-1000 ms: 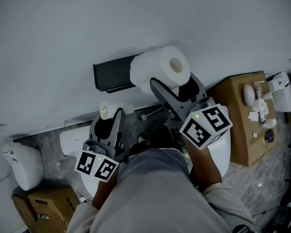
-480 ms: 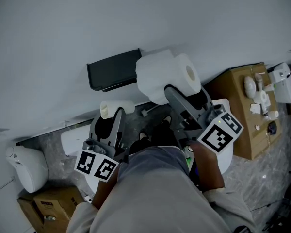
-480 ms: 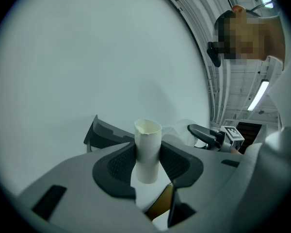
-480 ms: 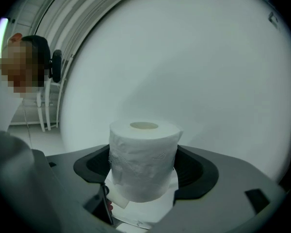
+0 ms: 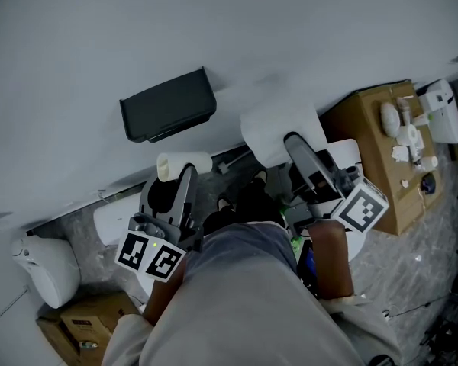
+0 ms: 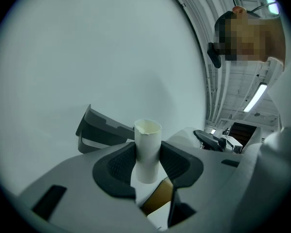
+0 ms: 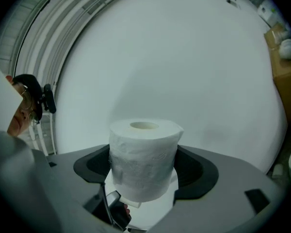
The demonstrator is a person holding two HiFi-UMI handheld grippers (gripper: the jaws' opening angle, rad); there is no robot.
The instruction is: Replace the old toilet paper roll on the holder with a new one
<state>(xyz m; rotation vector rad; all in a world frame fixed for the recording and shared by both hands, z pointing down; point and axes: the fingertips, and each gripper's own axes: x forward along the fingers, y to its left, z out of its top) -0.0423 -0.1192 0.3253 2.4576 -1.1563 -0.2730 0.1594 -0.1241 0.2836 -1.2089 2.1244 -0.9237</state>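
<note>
A black toilet paper holder point(image 5: 168, 104) is fixed to the pale wall, with nothing on it; it also shows in the left gripper view as a dark holder point(image 6: 103, 129) left of the jaws. My left gripper point(image 5: 182, 177) is shut on an empty pale cardboard tube point(image 5: 183, 163), which stands upright between the pads point(image 6: 121, 165), below and a little right of the holder. My right gripper point(image 5: 291, 142) is shut on a full white toilet roll point(image 5: 278, 131), held right of the holder and apart from it. The roll point(image 7: 143, 158) stands on end, filling the jaws.
A brown cardboard box point(image 5: 375, 145) with small white items on top stands at the right. A white toilet part point(image 5: 113, 221) lies below the left gripper, a white rounded fixture point(image 5: 43, 264) at lower left, and another box point(image 5: 75, 328) at the bottom left. The person's torso fills the foreground.
The right gripper has carried the full roll rightward and down, away from the holder, and rolled so the roll's open end no longer faces the head camera. The left gripper has barely moved.
</note>
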